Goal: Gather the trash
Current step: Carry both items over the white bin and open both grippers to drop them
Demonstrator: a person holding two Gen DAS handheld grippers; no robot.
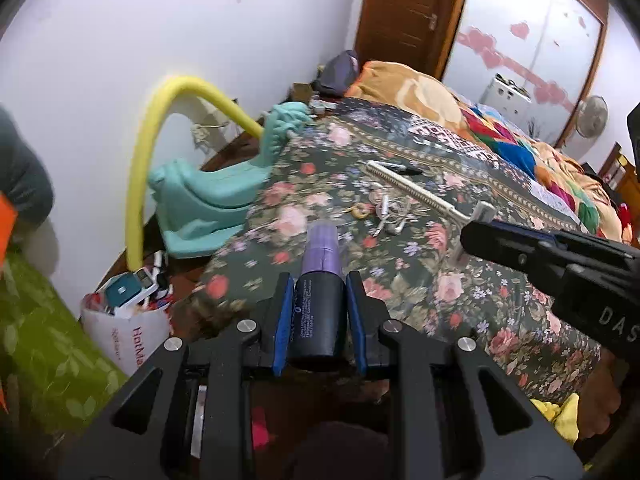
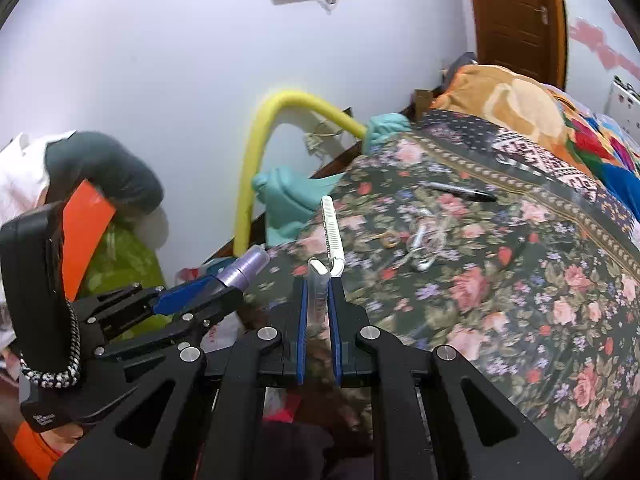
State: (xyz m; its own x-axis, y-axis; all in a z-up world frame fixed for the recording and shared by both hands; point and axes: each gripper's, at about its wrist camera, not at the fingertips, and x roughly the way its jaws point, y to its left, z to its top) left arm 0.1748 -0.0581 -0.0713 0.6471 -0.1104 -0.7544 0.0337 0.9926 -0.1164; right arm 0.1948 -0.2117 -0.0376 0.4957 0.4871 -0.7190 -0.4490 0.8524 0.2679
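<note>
My left jaws clamp a black-and-lilac tube [image 1: 319, 300], my right jaws a slim white comb [image 2: 333, 232]. Both hang just off the near edge of the floral bedspread [image 2: 520, 300], left gripper [image 1: 319, 320] beside right gripper [image 2: 319, 308].

Bag [image 1: 132, 332] print cut by left claw [image 1: 318, 312]; tube [image 1: 320, 280] label too small to read.

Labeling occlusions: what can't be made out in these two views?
- Purple tube label print: too small, left wrist view.
- White bag lettering: cut off by left gripper.
- White comb handle end: hidden between the right gripper fingers, right wrist view.
- Tangle beside pen: blurred.
</note>
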